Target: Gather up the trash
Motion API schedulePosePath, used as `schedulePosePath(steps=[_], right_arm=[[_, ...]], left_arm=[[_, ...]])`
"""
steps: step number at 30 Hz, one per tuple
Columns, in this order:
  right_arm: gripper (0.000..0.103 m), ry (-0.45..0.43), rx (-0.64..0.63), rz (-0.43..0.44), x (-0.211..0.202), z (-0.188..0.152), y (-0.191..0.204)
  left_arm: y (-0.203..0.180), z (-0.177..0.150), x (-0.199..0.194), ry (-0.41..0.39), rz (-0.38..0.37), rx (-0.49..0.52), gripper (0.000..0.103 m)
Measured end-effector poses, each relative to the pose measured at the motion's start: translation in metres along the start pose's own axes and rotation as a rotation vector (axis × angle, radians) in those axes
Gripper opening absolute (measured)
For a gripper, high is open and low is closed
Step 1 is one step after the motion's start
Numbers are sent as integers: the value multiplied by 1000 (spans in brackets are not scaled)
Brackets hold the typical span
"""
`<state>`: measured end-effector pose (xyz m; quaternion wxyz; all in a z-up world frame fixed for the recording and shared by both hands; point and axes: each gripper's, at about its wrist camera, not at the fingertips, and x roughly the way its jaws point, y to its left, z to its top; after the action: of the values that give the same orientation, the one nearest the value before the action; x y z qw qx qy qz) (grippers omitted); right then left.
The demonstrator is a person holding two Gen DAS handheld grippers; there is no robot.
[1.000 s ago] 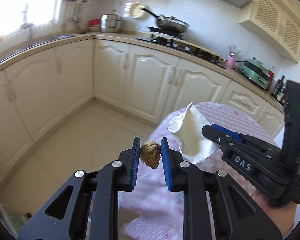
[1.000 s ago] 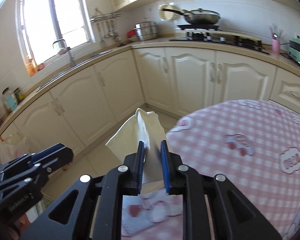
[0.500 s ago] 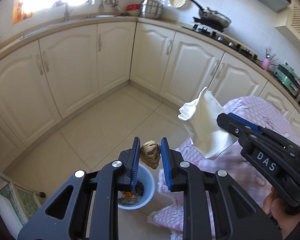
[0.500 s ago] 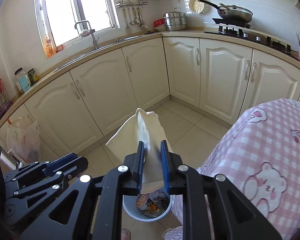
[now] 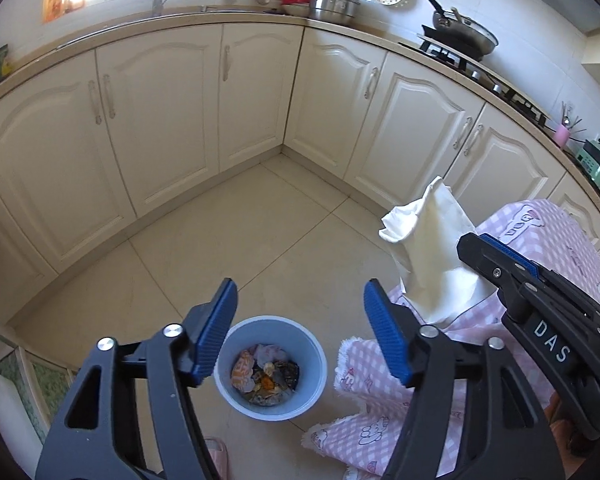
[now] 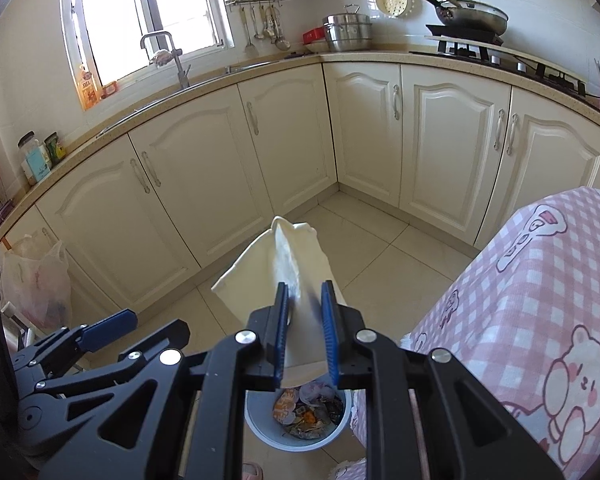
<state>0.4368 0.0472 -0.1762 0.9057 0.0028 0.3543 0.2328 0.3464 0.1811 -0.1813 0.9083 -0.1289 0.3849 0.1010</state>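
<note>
Trash bin (image 5: 271, 364) beneath opening left gripper (image 5: 296, 336)

Both wrist fisheyes look steeply down from above the floor, sharing the blue trash bin (image 5: 271, 368) and corner cabinets (image 6: 328, 136).

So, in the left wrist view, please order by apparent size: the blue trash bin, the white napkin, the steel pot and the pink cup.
Largest to smallest, as they look:
1. white napkin, though it is near the camera
2. blue trash bin, not much smaller
3. steel pot, far away
4. pink cup, far away
</note>
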Motion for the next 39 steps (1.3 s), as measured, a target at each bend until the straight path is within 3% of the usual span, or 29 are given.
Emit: schedulePosePath(steps=[2,12,14,18,20,29,39], right_arm=[[16,12,-1,7,5,-1,2],[18,75,-3,50,29,-13,23],[18,73,2,53,32,-11,24],[32,71,27,71,39,-8,23],[33,71,28,68,39,-7,23],[45,4,0,-1,-13,-7,18],[61,-114,-9,-100,-119,-10,1]], left_arm=[[7,-3,-1,0,32,-9,71],[36,-3,-5,8,88,-59,75],[39,-2,-7,2,104,-64,79],[42,2,-13,-21,124,-70,84],[42,3,-16,-26,113,-70,85],[20,6,-49,-87,58,-28,91],[-20,-1,-124,-211,-2,42,95]])
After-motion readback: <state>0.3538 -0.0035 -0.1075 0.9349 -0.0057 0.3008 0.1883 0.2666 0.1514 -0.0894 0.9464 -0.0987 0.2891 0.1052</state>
